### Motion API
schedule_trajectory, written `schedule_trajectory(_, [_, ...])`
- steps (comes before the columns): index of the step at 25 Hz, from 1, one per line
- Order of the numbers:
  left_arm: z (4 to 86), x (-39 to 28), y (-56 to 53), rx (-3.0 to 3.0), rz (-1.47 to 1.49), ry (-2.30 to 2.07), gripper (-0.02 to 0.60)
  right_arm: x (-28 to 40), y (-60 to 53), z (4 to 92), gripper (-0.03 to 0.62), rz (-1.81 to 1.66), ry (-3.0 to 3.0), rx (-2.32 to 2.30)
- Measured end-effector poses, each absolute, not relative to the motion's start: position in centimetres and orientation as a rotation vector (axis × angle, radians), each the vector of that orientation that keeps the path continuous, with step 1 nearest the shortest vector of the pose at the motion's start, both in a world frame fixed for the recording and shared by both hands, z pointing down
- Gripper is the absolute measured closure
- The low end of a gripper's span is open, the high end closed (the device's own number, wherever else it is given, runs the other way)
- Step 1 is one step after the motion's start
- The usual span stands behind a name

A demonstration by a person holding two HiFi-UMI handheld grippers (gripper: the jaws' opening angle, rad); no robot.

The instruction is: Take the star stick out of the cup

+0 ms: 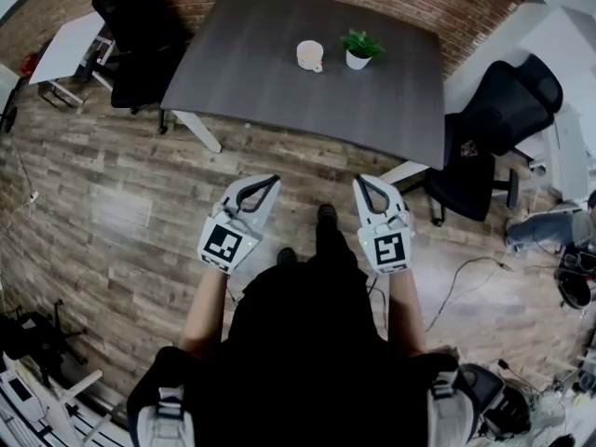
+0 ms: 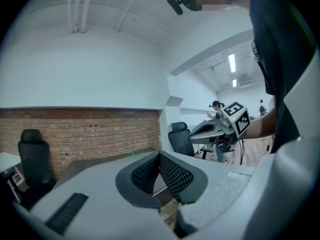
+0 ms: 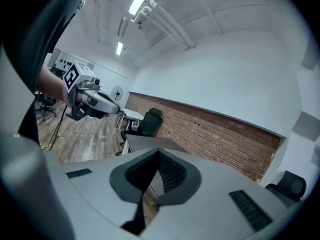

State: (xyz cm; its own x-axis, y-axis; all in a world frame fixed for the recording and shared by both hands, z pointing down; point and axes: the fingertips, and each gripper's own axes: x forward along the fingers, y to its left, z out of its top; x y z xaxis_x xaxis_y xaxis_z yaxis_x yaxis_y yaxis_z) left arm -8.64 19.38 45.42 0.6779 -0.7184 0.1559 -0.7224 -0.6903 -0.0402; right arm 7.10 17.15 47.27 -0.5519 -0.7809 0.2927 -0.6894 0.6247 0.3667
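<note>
cup (image 1: 310,55) far on dark table (image 1: 270,82), just left of potted plant (image 1: 359,48); star stick too small to make out | left gripper (image 1: 268,182), right gripper (image 1: 360,182) near the person, well short of table, jaws together, empty | stick likely light, stiff: pinch shaft above rim

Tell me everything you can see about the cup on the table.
The cup is small, pale pinkish-white and looks ceramic, with what seems a handle on its near side. It stands upright on the dark grey table, toward the far edge, just left of a potted plant and apart from it. Only the table touches it. What is inside is too small to tell.
</note>
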Motion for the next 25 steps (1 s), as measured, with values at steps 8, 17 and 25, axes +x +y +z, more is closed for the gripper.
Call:
schedule_trajectory(8, [45.3, -7.8, 14.8, 2.802, 0.258, -1.311, 0.580, 7.4, 11.1, 46.8, 0.595, -0.321, -2.468, 1.084])
schedule_trajectory(17, [44.9, -5.9, 9.9, 2.757, 0.282, -1.395, 0.580, 8.6, 5.4, 47.1, 0.595, -0.323, -2.529, 1.004])
schedule_trajectory(25, [44.4, -4.4, 6.9, 2.697, 0.309, -1.499, 0.580, 9.8, 1.2, 47.5, 0.595, -0.336, -2.572, 0.916])
